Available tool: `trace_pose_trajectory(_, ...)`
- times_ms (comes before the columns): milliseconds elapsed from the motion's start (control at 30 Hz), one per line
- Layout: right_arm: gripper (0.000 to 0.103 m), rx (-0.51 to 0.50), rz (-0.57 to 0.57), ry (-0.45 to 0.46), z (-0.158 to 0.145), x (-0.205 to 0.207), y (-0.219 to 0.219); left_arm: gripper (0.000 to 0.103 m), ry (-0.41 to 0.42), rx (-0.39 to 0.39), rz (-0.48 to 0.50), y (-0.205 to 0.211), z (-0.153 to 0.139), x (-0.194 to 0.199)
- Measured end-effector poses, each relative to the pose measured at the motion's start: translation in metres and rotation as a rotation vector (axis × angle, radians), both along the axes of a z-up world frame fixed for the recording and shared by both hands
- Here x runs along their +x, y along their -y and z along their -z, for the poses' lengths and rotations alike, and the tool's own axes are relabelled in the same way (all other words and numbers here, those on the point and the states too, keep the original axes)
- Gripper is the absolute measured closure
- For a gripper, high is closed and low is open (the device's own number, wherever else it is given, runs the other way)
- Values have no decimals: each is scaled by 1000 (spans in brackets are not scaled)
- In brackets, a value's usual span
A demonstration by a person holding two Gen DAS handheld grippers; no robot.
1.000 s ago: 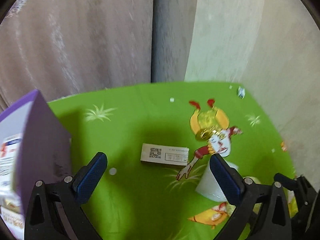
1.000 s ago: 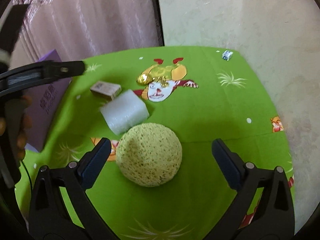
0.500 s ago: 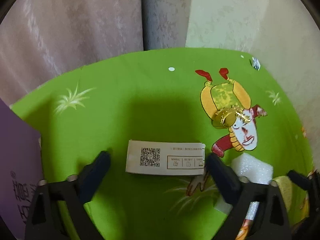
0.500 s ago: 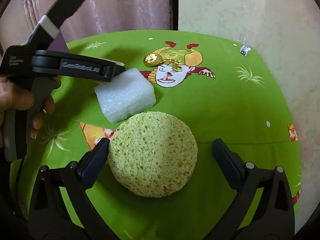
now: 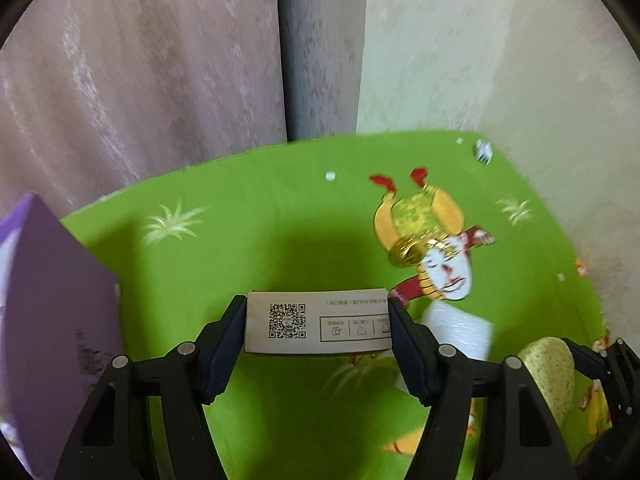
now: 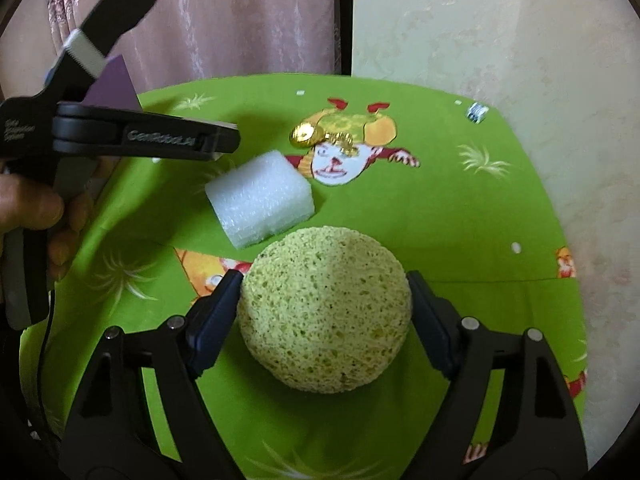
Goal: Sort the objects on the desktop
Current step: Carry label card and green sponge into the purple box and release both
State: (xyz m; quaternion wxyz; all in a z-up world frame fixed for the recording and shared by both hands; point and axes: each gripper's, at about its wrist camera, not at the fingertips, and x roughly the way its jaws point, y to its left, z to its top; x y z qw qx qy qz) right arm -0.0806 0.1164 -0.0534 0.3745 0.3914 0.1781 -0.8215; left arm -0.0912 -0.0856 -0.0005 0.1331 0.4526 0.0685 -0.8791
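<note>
Left gripper (image 5: 316, 322) jaws, just closing, pinch cardboard box (image 5: 317, 326); right gripper (image 6: 324, 312) squeezes round sponge (image 6: 325, 308) beside foam block (image 6: 260, 199). Risk: soft sponge slipping on lift.

A green cloth (image 5: 280, 216) spreads under and ahead of the left gripper (image 5: 316, 312), its far edge curving across the view. A cartoon figure (image 5: 444, 272) in yellow and red is printed on it, ahead and to the right of that gripper; a pale grass tuft (image 5: 170, 224) is printed ahead and to the left. Beyond the cloth, a pinkish curtain (image 5: 140, 80) hangs to the left, a cream mottled wall (image 5: 500, 60) stands to the right, and a dark upright strip (image 5: 320, 60) runs between them. From the right gripper (image 6: 324, 284), the figure lies straight ahead, with another tuft (image 6: 482, 160) ahead to the right.
</note>
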Motion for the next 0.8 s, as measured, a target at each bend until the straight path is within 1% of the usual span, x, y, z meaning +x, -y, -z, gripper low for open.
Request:
trace_pose_trajectory(67, 21, -7, 3, -17, -8, 4, 0, 35, -37, -18, -6, -3, -15, 12)
trace_pose_trajectory(167, 21, -22, 0, -48, -21, 12, 3, 35, -103, -30, -19, -3, -43, 35)
trace_pose_trajectory(267, 21, -42, -18, -82, -36, 25, 13, 35, -151, -36, -31, -2, -64, 57)
trace_pose_trajectory(433, 21, -81, -65, -132, -62, 47, 34, 35, -227, -66, -110, 13, -95, 100)
trace_pose_trajectory(600, 21, -115, -119, -178, -84, 71, 60, 35, -279, -79, -225, 46, -111, 145)
trace_pose_trajectory(800, 21, -154, -203, -209, -105, 105, 102, 35, -318, -73, -364, 89, -116, 192)
